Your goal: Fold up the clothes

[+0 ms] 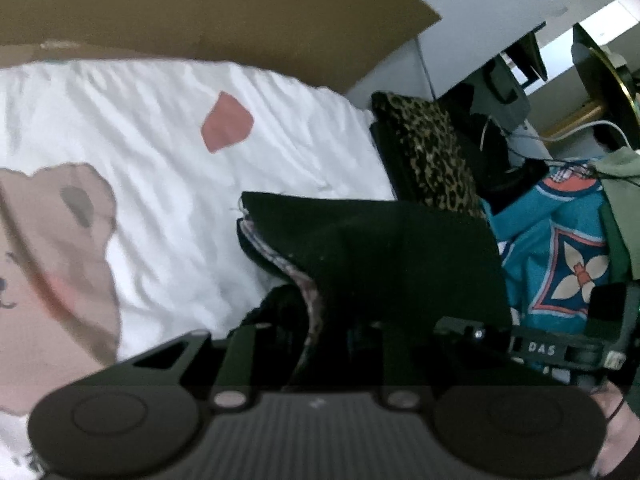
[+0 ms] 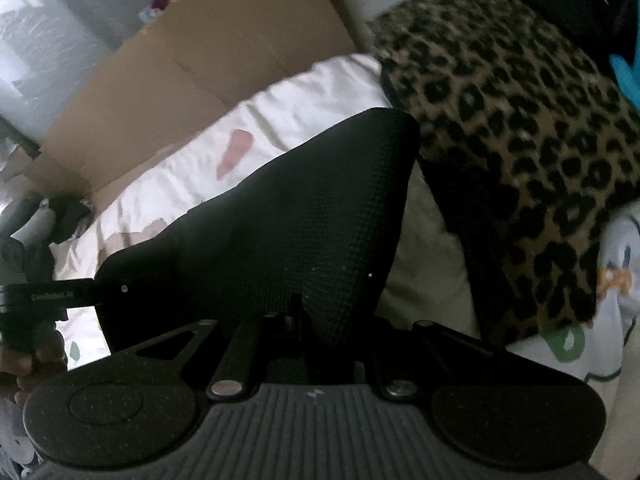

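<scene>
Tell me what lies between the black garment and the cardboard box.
In both wrist views, only the white bedsheet with its pink patch lies between the black garment and the cardboard box; nothing else rests on that stretch.

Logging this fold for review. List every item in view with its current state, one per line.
Black textured fabric garment: lifted, pinched by both grippers.
Left gripper: jaws shut on the garment.
Right gripper: jaws shut on the garment.
White bear-print bedsheet: spread out, wrinkled.
Leopard-print fabric piece: lying beside the sheet, unfolded.
Brown cardboard box: flap open.
Teal patterned cloth: crumpled.
</scene>
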A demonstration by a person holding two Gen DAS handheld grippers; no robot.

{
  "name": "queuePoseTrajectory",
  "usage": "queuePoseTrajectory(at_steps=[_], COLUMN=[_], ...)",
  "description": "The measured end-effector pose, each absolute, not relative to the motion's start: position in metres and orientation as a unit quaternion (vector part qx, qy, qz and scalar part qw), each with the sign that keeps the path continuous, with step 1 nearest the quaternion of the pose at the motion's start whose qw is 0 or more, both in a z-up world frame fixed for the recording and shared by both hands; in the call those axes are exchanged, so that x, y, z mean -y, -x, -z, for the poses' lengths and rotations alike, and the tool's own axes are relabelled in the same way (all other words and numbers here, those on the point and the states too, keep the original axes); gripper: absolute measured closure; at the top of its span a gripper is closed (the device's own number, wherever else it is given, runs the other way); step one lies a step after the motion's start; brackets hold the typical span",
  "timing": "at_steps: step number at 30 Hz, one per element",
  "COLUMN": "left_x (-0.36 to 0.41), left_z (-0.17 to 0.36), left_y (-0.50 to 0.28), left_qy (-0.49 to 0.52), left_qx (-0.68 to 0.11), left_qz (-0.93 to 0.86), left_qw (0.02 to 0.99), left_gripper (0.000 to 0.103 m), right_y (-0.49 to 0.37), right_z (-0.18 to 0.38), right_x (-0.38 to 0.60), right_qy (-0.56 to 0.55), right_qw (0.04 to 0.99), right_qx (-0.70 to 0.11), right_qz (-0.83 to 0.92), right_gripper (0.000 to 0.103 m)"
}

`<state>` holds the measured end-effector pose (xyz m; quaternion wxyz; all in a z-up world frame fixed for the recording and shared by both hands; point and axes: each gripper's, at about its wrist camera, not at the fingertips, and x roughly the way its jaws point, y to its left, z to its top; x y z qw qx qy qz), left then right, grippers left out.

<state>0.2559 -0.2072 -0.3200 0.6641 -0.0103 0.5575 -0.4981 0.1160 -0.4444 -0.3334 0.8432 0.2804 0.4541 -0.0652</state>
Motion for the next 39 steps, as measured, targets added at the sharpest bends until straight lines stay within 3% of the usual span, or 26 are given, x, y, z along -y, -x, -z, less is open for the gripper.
queuePoseTrajectory(at_steps=[15, 39], left_x=[0.160, 0.109], left_z=[0.207, -0.015], left_y=[-0.266, -0.210], left_qy=[0.009, 0.034], left_qx=[-0.517, -0.409], left_qz=[0.435, 0.386], left_qw=[0.737, 0.826], left_gripper=[0.081, 0.080], right_y=[-0.152, -0.139], right_z=[0.248, 0.030], right_x=[0.403, 0.375], right_qy=[-0.248, -0.204], right_qw=[0.882, 0.927], right_qx=[-0.399, -0.306], right_qz=[0.011, -0.067], right_gripper=[0.093, 0.093])
